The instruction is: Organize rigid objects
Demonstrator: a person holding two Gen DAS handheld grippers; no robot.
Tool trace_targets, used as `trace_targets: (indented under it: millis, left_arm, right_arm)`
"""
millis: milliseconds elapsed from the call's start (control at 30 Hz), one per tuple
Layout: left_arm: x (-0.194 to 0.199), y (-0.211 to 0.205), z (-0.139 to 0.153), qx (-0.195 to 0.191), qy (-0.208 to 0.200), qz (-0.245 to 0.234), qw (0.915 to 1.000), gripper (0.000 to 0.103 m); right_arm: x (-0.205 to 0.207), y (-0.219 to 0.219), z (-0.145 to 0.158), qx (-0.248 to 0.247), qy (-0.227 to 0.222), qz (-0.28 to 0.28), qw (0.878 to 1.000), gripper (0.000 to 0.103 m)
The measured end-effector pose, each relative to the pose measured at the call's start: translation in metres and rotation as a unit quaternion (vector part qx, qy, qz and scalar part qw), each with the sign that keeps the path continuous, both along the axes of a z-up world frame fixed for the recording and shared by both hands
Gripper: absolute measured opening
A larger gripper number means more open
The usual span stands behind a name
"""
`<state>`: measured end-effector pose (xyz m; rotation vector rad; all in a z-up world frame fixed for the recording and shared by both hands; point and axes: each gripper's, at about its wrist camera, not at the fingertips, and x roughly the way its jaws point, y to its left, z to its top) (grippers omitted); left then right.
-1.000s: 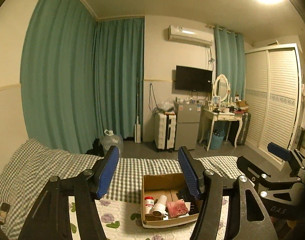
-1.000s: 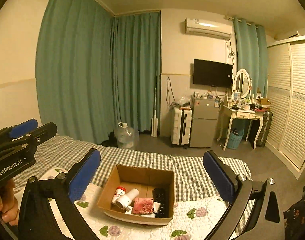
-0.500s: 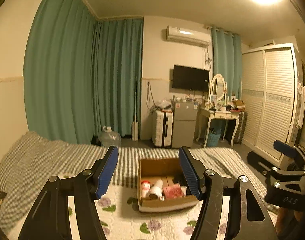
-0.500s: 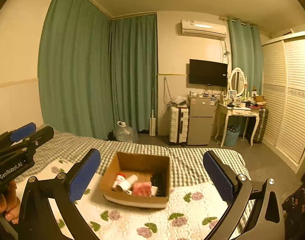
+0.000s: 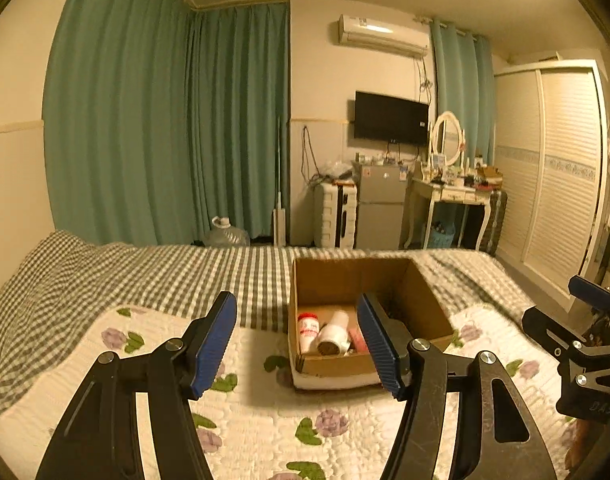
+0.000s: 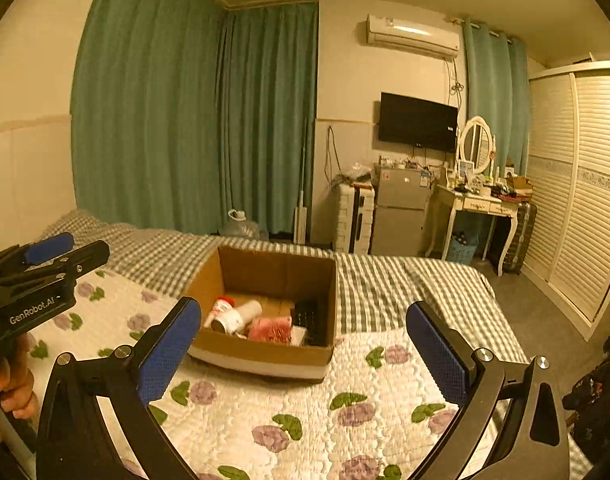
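Two blue fingers (image 5: 215,344) of your left gripper (image 5: 301,346) are spread wide, holding nothing, above the quilt (image 5: 257,420). Just ahead, the box (image 5: 337,364) sits on the bed with a bottle (image 5: 308,330) inside.

Your right gripper (image 6: 305,354) is spread wide too, empty, near the box (image 6: 261,354) and bottle (image 6: 236,316).

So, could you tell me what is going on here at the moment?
A person holds a two-finger gripper in each hand above a bed with a floral quilt. The left gripper and right gripper are both open and empty. Ahead sits a cardboard box holding a red-capped bottle, a white tube and a pink item.
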<state>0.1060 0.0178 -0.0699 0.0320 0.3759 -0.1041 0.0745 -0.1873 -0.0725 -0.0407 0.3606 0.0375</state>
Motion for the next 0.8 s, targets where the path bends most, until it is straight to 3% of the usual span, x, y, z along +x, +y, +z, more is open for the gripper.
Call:
trace_targets:
  millis: [233, 800]
  left_arm:
    - [0.009, 0.004, -0.019, -0.004, 0.026, 0.005, 0.9996, 0.066]
    - [0.012, 0.005, -0.027, 0.0, 0.037, 0.005, 0.9993, 0.066]
  right_arm:
    - [0.016, 0.002, -0.029, 0.0, 0.032, 0.0, 0.999, 0.103]
    - [0.022, -0.004, -0.036, 0.007, 0.04, -0.008, 0.999, 0.103]
